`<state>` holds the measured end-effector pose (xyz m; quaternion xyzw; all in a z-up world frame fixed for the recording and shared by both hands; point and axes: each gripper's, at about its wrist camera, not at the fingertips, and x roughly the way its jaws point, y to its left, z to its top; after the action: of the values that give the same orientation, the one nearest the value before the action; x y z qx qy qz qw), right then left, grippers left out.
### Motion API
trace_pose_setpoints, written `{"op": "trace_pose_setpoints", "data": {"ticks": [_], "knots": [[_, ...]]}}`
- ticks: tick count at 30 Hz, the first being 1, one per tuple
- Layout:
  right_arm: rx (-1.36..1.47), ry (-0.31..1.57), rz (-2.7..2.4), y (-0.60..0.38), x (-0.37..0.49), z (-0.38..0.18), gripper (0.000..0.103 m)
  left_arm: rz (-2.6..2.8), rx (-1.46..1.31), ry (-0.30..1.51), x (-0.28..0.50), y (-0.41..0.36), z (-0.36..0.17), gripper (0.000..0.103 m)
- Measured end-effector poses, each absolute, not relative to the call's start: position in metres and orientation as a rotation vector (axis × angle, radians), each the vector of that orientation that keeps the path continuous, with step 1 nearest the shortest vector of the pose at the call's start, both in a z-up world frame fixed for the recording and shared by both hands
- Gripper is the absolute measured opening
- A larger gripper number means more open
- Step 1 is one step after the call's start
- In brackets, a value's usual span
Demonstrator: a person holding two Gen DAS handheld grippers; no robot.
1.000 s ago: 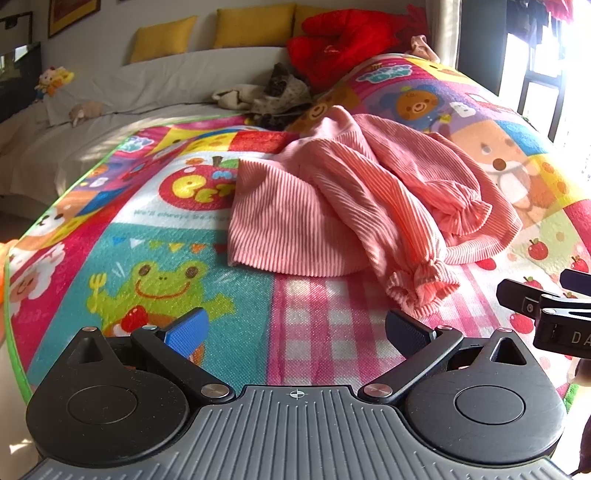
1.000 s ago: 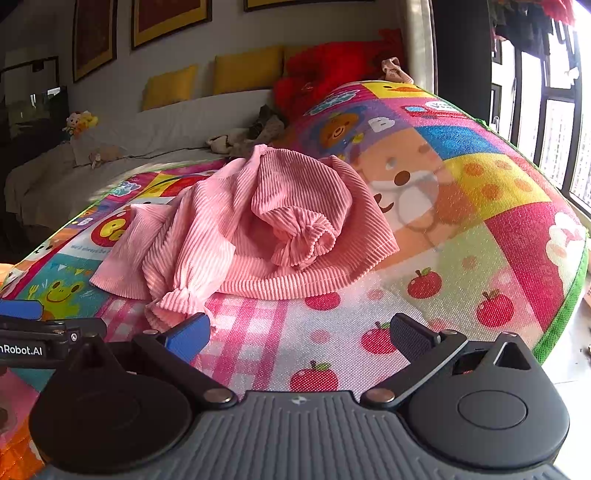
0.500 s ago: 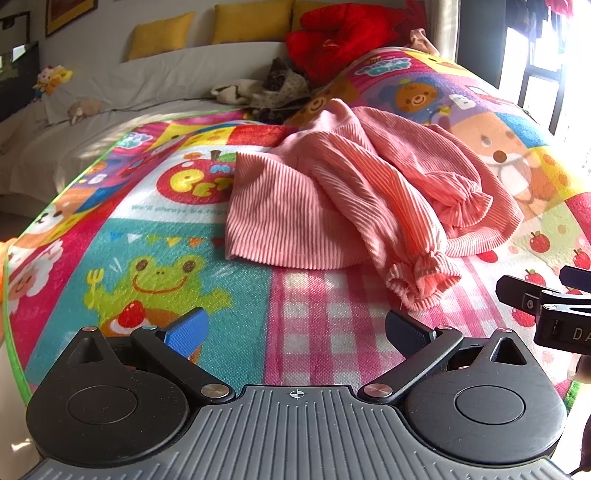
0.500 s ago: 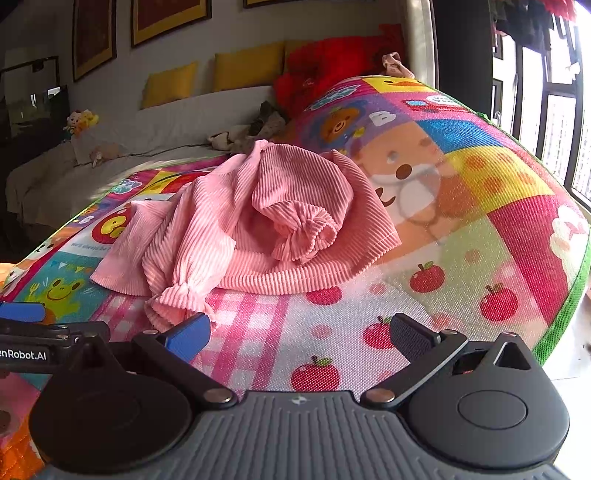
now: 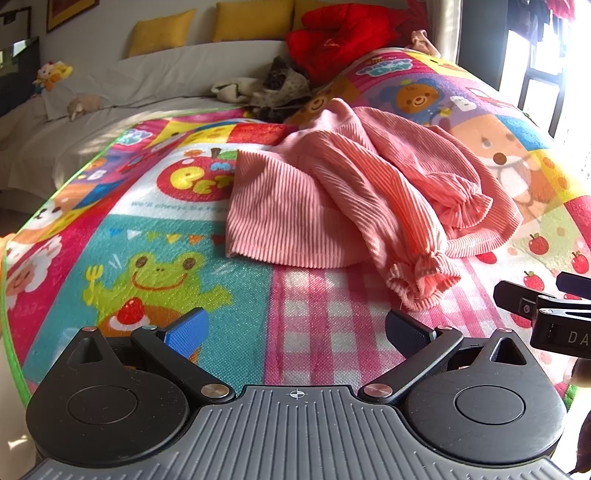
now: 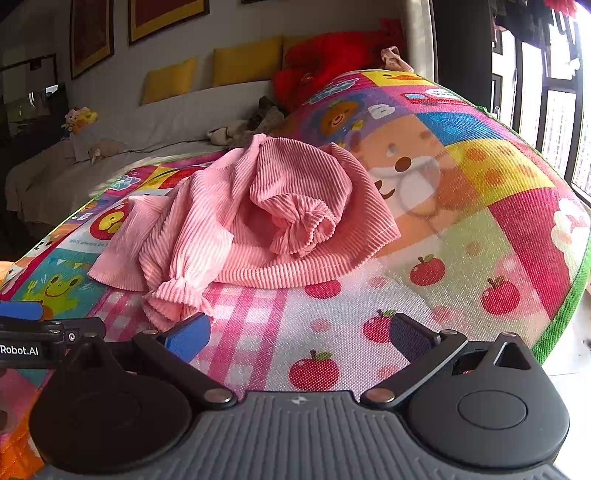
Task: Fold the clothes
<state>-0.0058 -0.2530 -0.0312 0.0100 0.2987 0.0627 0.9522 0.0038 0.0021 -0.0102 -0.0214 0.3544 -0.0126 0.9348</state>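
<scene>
Fingers of both the left gripper [image 5: 295, 330] and right gripper [image 6: 301, 334] are spread wide and empty above the play mat [image 5: 184, 258]; the crumpled pink top [image 5: 351, 199] lies just ahead, so grasp its near ruffled cuff [image 6: 166, 299] first, spreading before folding.

Yellow cushions [image 5: 207, 26] line the white sofa [image 5: 155, 79] behind the cartoon mat [image 5: 155, 236].

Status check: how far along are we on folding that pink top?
Nothing looks done: the pink ribbed top lies bunched on the cartoon play mat, sleeves crossed over its body. Nothing is in hand; the left gripper and right gripper are both open, short of the cloth. Spreading flat and every fold remain.
</scene>
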Motion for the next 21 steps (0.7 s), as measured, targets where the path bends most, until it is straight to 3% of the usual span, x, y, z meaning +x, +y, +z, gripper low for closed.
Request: {"op": "trace_pose_setpoints", "data": {"ticks": [21], "knots": [[0.025, 0.624, 0.131, -0.2526, -0.0045, -0.0345, 0.103, -0.026, -0.053, 0.745, 0.0059, 0.0026, -0.0142, 0.103]]}}
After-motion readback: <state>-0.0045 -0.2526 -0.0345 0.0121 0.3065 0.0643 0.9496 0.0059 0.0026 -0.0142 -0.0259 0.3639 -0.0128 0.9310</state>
